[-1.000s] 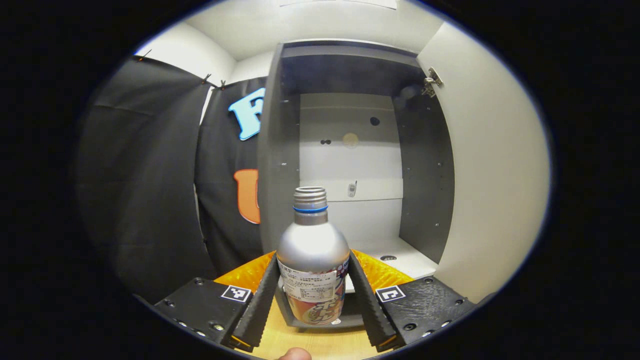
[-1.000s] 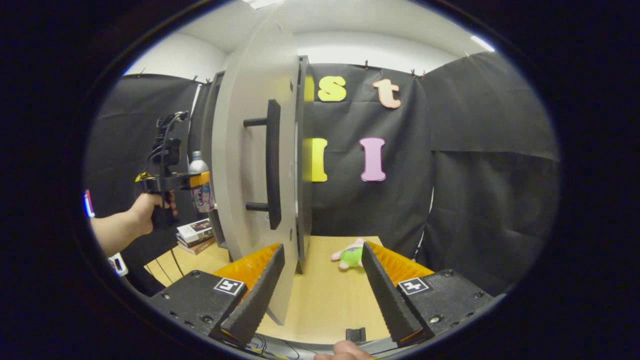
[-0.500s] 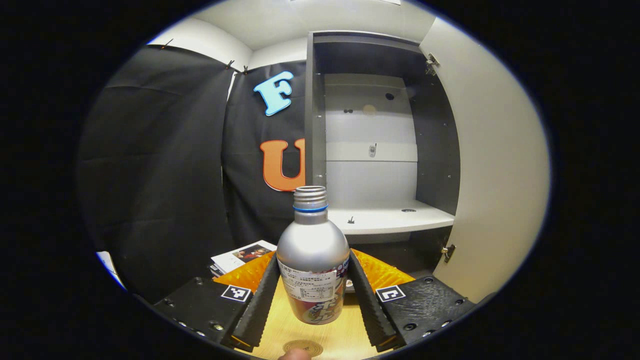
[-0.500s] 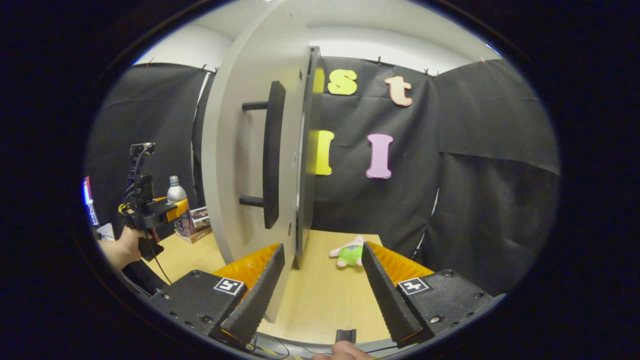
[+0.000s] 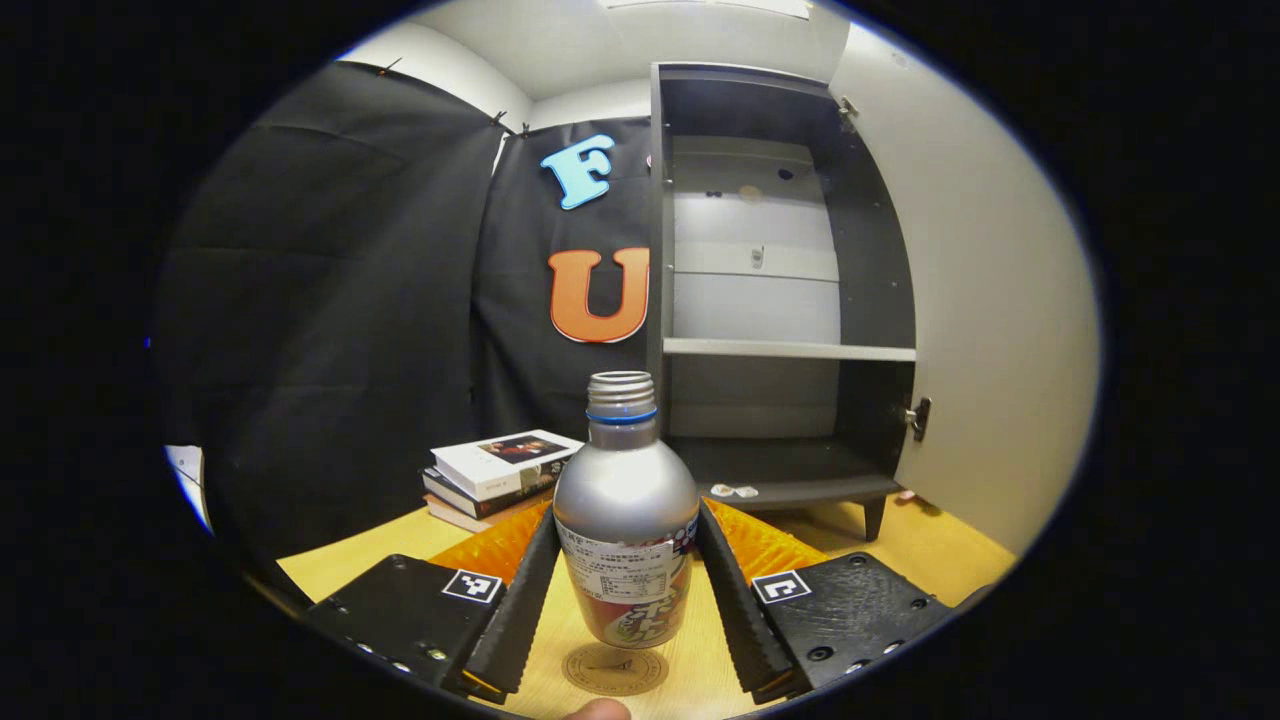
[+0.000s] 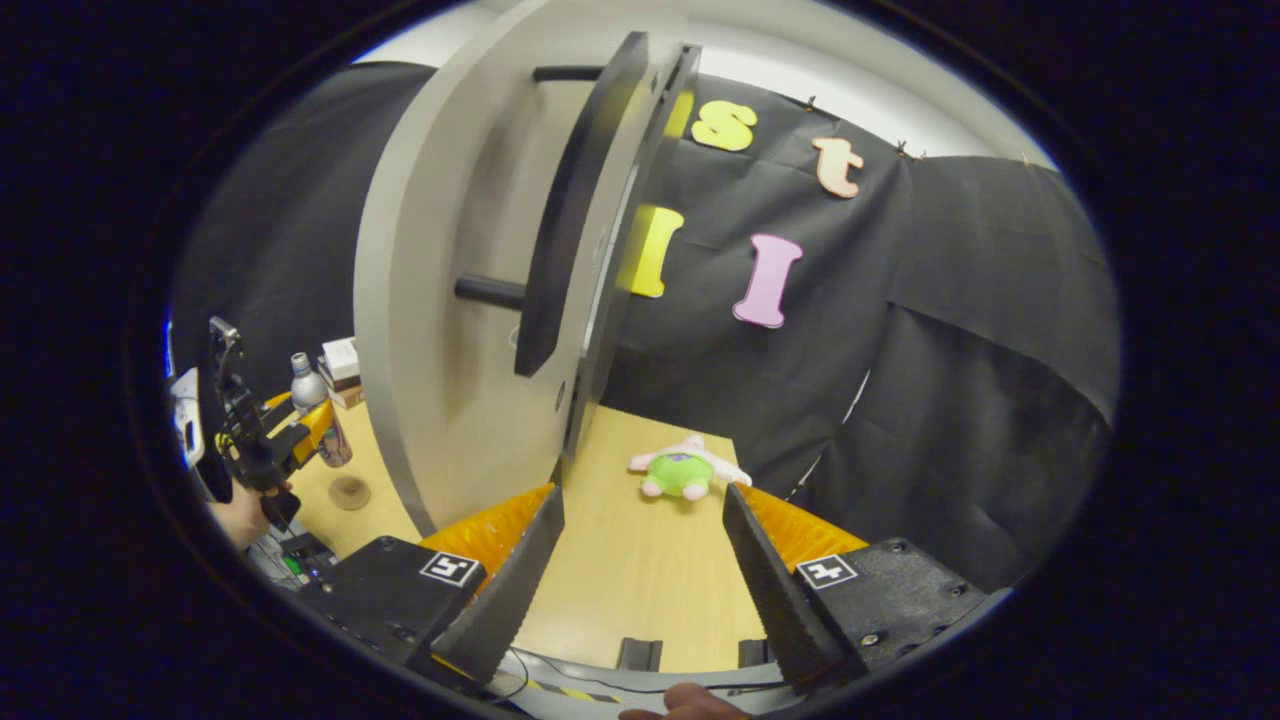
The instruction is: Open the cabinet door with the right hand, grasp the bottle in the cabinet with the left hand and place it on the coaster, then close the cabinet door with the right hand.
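In the left gripper view, my left gripper (image 5: 625, 590) is shut on a silver bottle (image 5: 625, 520) with a printed label, held upright just above a round brown coaster (image 5: 613, 669) on the wooden table. The grey cabinet (image 5: 780, 300) stands open behind it, its door (image 5: 980, 300) swung out to the right. In the right gripper view, my right gripper (image 6: 640, 560) is open, close to the free edge of the door (image 6: 450, 300) and below its dark bar handle (image 6: 570, 210). Far left, the left gripper (image 6: 300, 425) holds the bottle (image 6: 312, 385) over the coaster (image 6: 350, 492).
A stack of books (image 5: 490, 475) lies on the table left of the cabinet. A green and pink plush toy (image 6: 685, 472) lies on the table (image 6: 640, 580) beyond the door. Small bits lie on the cabinet's bottom board (image 5: 735, 490). Black cloth walls surround the table.
My left gripper has carried the bottle down out of the cabinet and back to just above the coaster. My right gripper has dropped lower and tilted, so the door handle now sits higher.
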The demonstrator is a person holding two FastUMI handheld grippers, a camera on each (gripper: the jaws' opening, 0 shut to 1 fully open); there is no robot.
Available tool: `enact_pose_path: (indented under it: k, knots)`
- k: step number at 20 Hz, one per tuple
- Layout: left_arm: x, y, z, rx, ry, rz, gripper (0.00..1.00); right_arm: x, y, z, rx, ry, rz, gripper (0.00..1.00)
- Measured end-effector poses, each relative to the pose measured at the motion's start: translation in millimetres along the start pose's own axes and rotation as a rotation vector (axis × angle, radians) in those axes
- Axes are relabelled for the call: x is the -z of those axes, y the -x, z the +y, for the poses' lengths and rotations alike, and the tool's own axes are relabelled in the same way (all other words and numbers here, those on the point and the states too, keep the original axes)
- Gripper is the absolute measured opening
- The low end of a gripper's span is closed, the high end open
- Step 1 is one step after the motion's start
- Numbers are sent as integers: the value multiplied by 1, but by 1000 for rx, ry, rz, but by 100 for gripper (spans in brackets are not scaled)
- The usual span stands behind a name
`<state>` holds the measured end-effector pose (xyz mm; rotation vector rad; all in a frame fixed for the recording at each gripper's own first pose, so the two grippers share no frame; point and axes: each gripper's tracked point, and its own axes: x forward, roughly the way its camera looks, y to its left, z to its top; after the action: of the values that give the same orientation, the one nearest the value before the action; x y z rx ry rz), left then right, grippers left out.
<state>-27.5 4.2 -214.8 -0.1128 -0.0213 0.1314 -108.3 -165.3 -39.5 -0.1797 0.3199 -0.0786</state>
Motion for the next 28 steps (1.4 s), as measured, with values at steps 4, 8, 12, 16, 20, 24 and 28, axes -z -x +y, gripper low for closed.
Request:
enact_pose_path:
  k: [4,8,12,16,20,24,28]
  knots:
    - [20,-1,7,-21,-39,-33,76,25,-9,10,-19,26,74,100]
    - [54,2,11,-35,-37,-2,77,32,-10,10,-16,49,117,100]
    - [70,4,12,-53,-41,-4,77,32,-5,14,-13,86,116,100]
    - [84,2,11,-56,-69,12,78,25,-3,17,-10,171,106,100]
    - [86,4,12,-63,-119,32,90,29,-3,25,-27,142,109,100]
    - [72,8,9,-41,-122,37,96,34,-4,15,-18,82,125,100]
    - [52,23,18,-57,-91,91,96,28,-4,5,-4,3,117,100]
